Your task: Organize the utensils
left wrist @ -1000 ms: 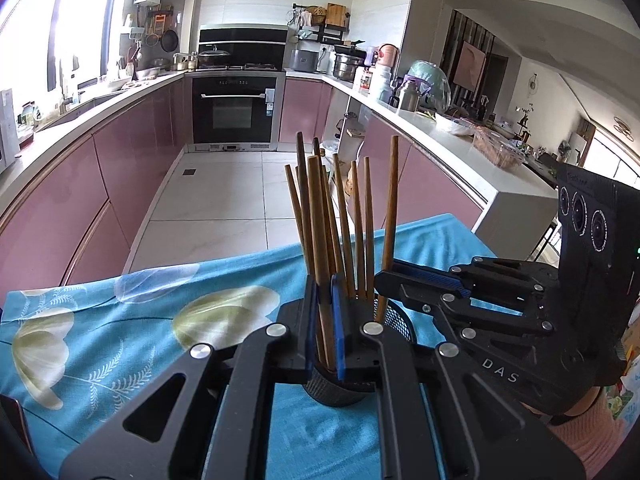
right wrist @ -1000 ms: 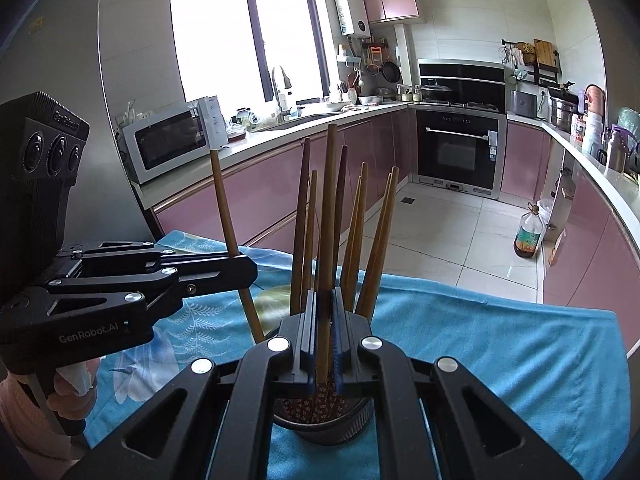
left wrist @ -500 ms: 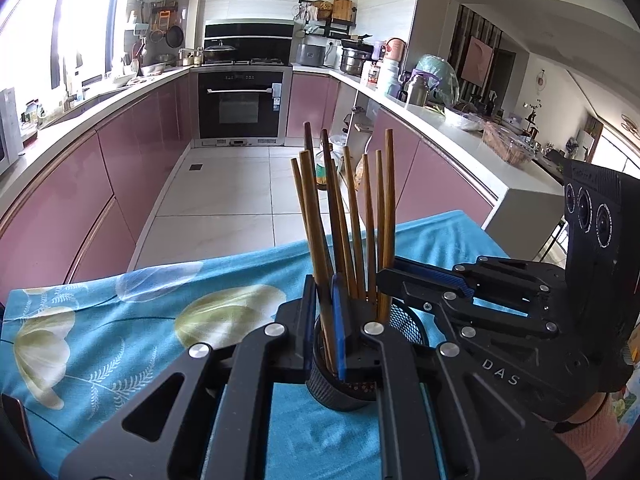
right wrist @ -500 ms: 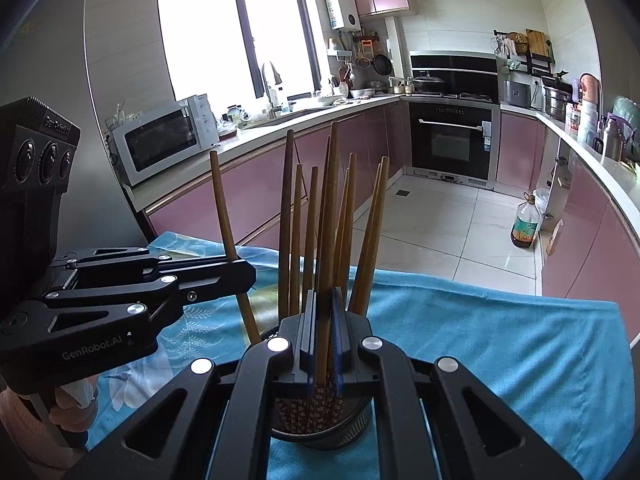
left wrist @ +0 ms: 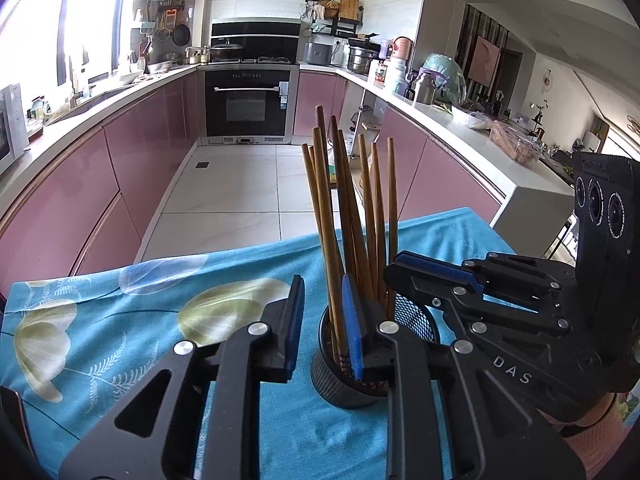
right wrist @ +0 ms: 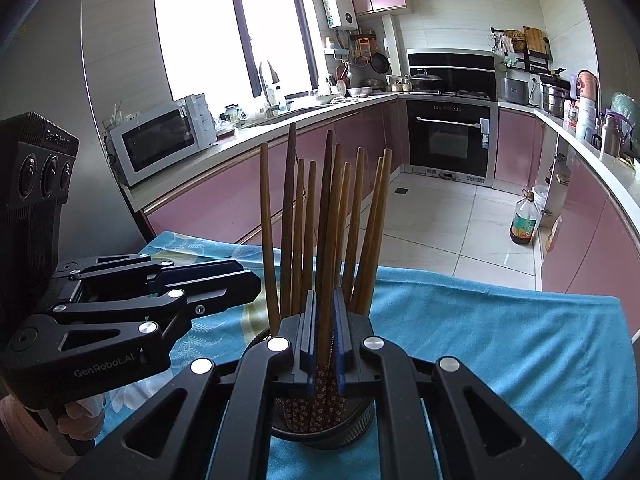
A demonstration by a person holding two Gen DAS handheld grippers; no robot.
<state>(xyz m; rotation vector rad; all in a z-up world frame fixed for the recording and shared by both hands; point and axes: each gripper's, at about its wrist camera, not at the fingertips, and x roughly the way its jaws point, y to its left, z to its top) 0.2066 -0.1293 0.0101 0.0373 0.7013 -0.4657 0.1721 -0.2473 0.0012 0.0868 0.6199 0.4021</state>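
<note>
1 black mesh holder (right wrist: 362, 426), approx. 10 brown wooden chopsticks (right wrist: 352, 216); left gripper (left wrist: 322, 320) jaws just parted, gripping nothing; right gripper (right wrist: 323, 334) clamped on 1 chopstick.

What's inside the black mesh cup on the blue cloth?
The black mesh cup holds a bundle of wooden chopsticks standing upright, their patterned lower ends visible at the rim. The cup's bottom is hidden by the chopsticks and gripper.

Two close wrist views—opposite sides, seemingly—shared chopstick holder (left wrist: 344, 376).
</note>
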